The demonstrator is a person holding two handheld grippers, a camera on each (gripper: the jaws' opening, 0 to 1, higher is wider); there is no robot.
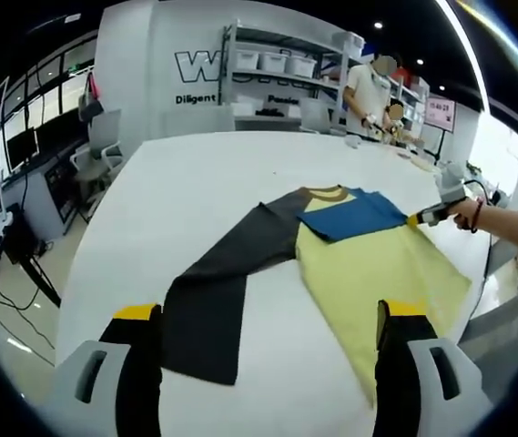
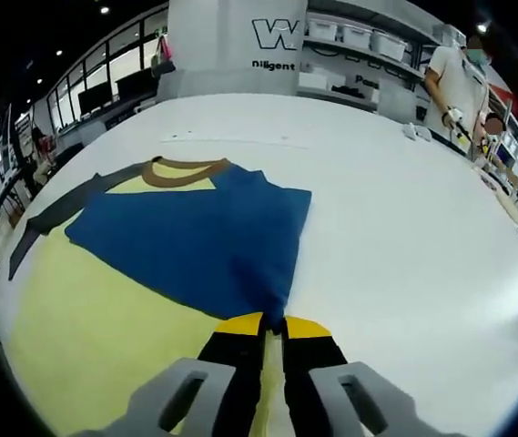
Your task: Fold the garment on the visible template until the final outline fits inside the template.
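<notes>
White wall (image 1: 149, 64) behind the shelves — a large "W", the rest cut off; under it "Diligent". A pink sign (image 1: 440, 113) right of the shelves is unreadable.

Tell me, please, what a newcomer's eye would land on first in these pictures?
Probably the yellow garment spread on the white table, its blue sleeve folded across the chest and pinched at the cuff by the right tool. The dark grey sleeve stretches out toward the open left tool.
</notes>
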